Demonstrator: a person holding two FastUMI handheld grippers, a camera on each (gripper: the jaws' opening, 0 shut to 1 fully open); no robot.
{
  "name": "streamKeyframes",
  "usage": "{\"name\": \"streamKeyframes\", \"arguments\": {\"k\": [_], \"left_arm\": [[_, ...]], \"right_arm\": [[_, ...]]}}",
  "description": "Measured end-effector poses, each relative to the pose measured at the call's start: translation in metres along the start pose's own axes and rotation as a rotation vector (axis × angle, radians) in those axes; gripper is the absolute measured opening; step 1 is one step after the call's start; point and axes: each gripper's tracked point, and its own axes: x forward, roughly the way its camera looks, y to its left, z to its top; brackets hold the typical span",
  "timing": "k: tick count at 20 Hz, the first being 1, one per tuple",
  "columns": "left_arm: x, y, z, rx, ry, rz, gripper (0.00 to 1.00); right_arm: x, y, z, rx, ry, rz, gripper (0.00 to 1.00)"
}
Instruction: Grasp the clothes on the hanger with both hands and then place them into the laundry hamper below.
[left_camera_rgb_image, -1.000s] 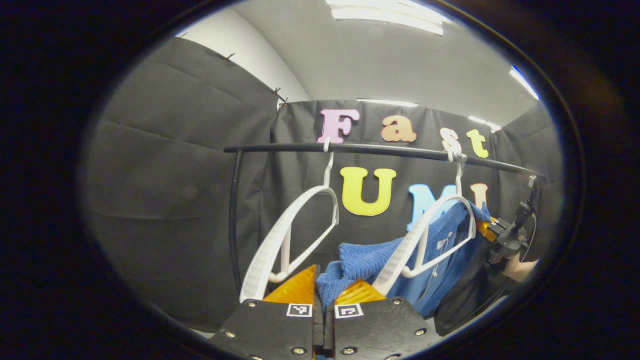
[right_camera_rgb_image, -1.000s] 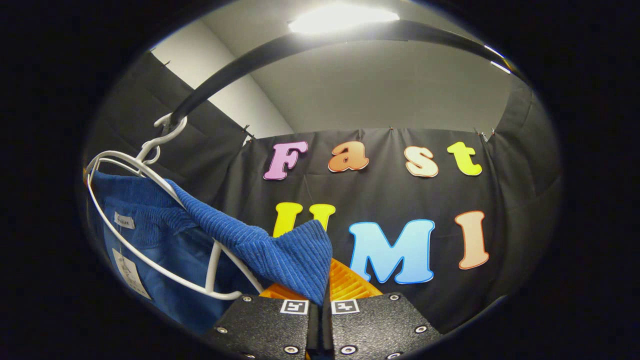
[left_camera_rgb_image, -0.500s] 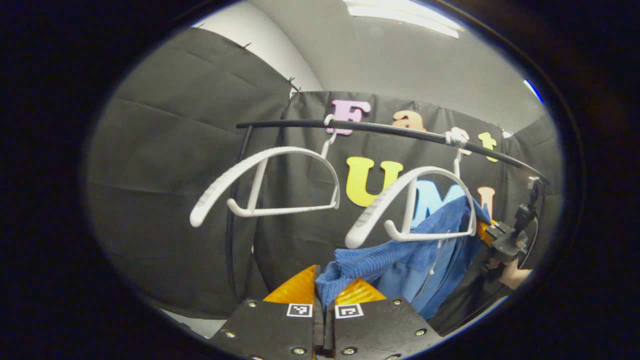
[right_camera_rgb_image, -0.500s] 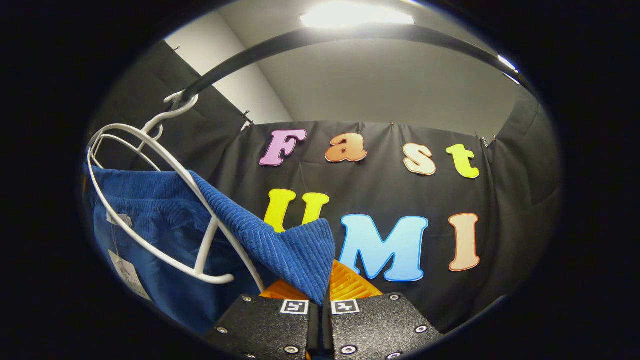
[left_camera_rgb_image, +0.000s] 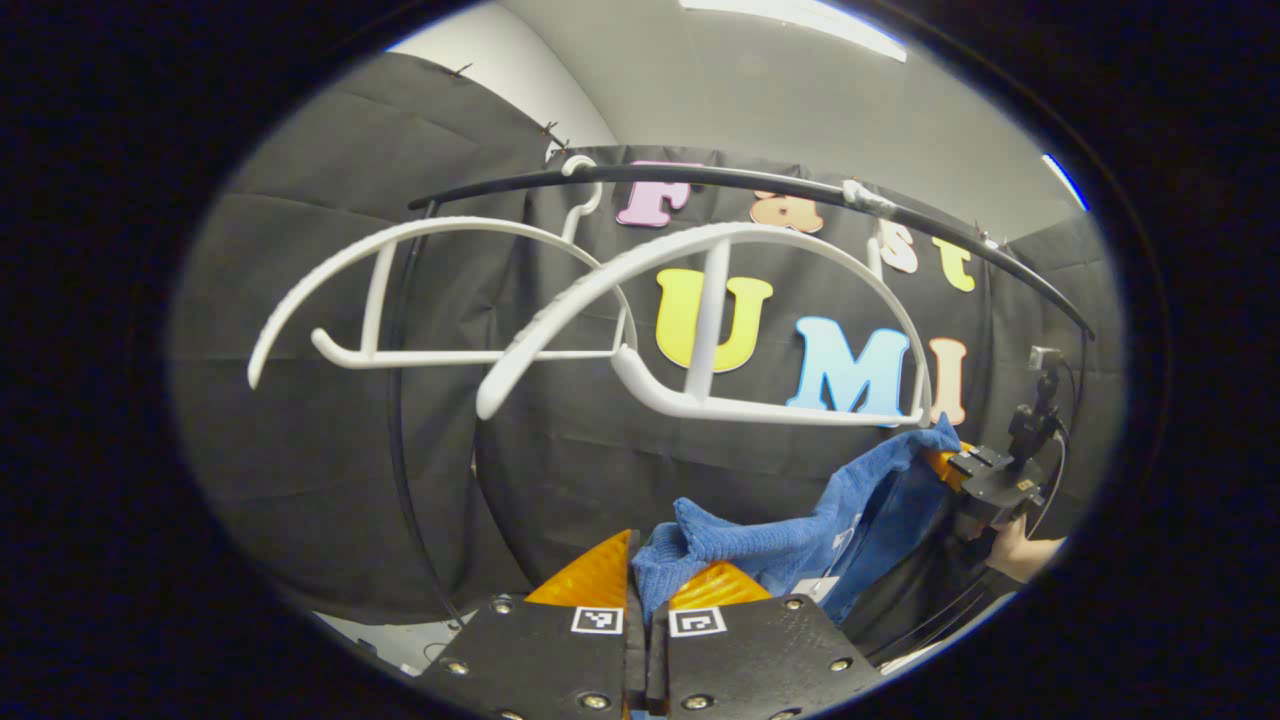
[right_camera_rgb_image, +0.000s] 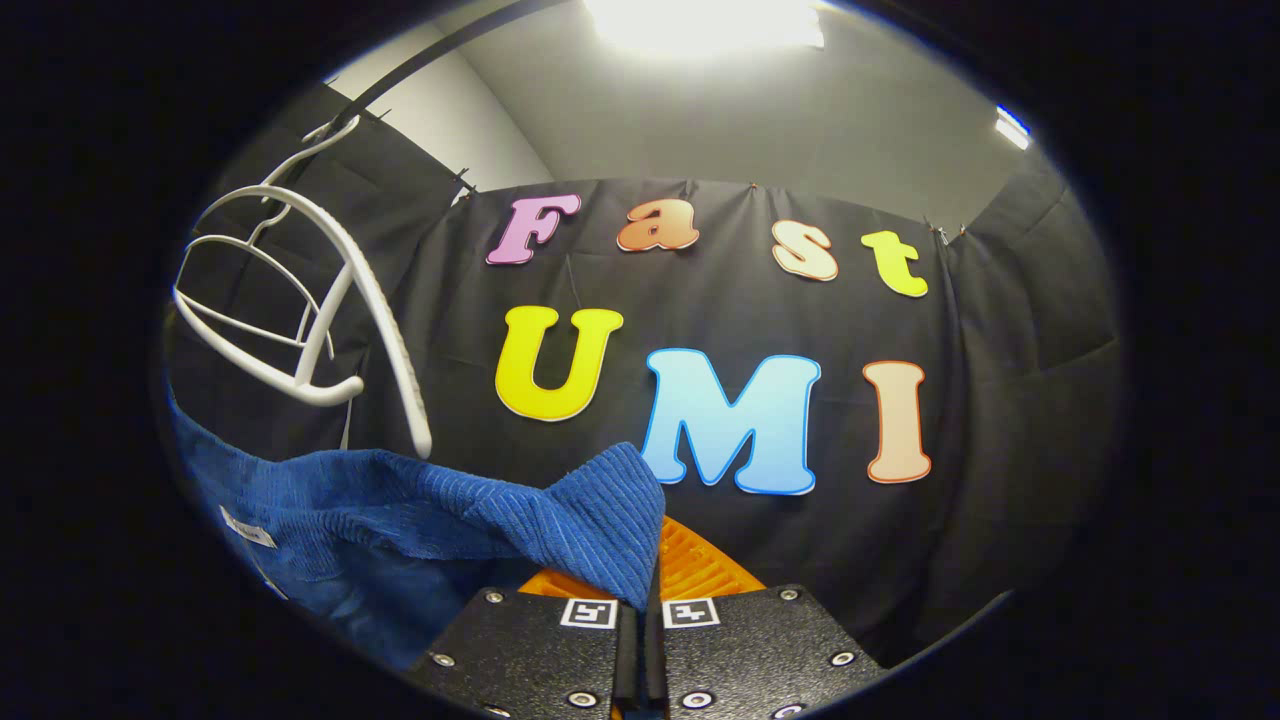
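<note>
— What's the booth like from where you stand?

— Black cloth wall (right_camera_rgb_image: 1000, 330) all round, a pale ceiling with strip lights (left_camera_rgb_image: 800, 15), and a dark rail (left_camera_rgb_image: 760, 182) across the top. Two white hangers (left_camera_rgb_image: 700, 330) swing from it, both bare.

— And the clothes?

— The blue garment (left_camera_rgb_image: 800, 530) hangs below the hangers, stretched between the two tools.

— How's the left tool (left_camera_rgb_image: 640, 585)?

— Fingers together, clamped on a bunched corner of the blue knit.

— The right tool (right_camera_rgb_image: 650, 570)?

— Pinched tight on the other corner, cloth draping off to its left. Farther off, a hand (left_camera_rgb_image: 1020, 550) holds it, though that edge is murky.
</note>
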Motion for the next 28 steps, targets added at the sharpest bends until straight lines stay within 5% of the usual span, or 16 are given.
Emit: {"name": "streamKeyframes", "arguments": {"k": [11,15,21,28], "left_arm": [[-0.089,0.001,-0.027,-0.087,0.053,0.04,0.02],[-0.148,0.024,-0.032,0.027,0.085,0.008,0.02],[-0.188,0.022,-0.04,0.143,0.147,-0.143,0.06],[-0.243,-0.005,-0.085,0.205,0.221,-0.414,0.02]], "right_arm": [[-0.118,0.007,-0.038,0.099,0.216,0.024,0.02],[-0.181,0.019,-0.033,0.13,0.31,-0.002,0.03],[-0.278,0.044,-0.013,0.163,0.405,-0.077,0.02],[-0.378,0.074,0.005,0.173,0.47,-0.199,0.02]]}}
